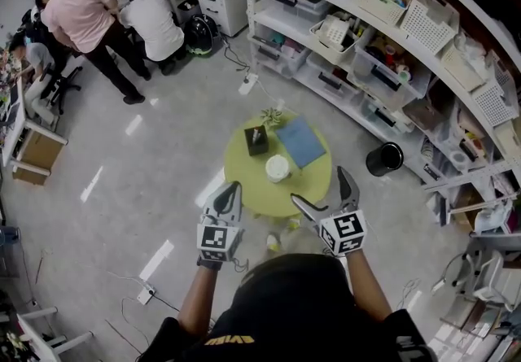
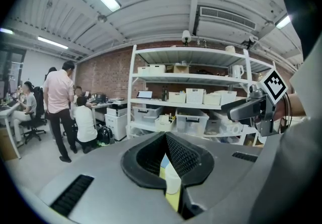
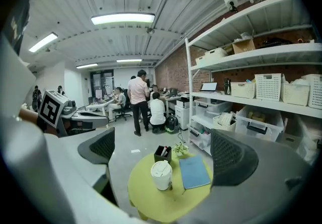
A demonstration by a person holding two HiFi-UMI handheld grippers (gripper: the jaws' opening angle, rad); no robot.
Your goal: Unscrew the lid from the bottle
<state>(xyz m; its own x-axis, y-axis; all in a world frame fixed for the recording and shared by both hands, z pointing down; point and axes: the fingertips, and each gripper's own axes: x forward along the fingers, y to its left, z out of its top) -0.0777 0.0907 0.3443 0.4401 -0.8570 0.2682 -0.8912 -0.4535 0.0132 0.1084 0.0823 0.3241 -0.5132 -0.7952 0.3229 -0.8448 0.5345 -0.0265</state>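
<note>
White cylindrical bottle [image 1: 278, 167], lid on, stands untouched near the middle of the round lime-green table [image 1: 244, 172], with the left gripper [image 1: 229, 192] at its 7 o'clock clenched on nothing and the right gripper [image 1: 318, 185] at 5 o'clock spread wide, empty.

Lying toward 1 o'clock on the round green table [image 1: 244, 180], a blue notebook [image 1: 300, 141]; sitting toward 11, a black pen box [image 1: 256, 140]; at 12, a small plant [image 1: 271, 116]. Standing on the floor off at 3 o'clock, a black bin [image 1: 384, 159].
</note>
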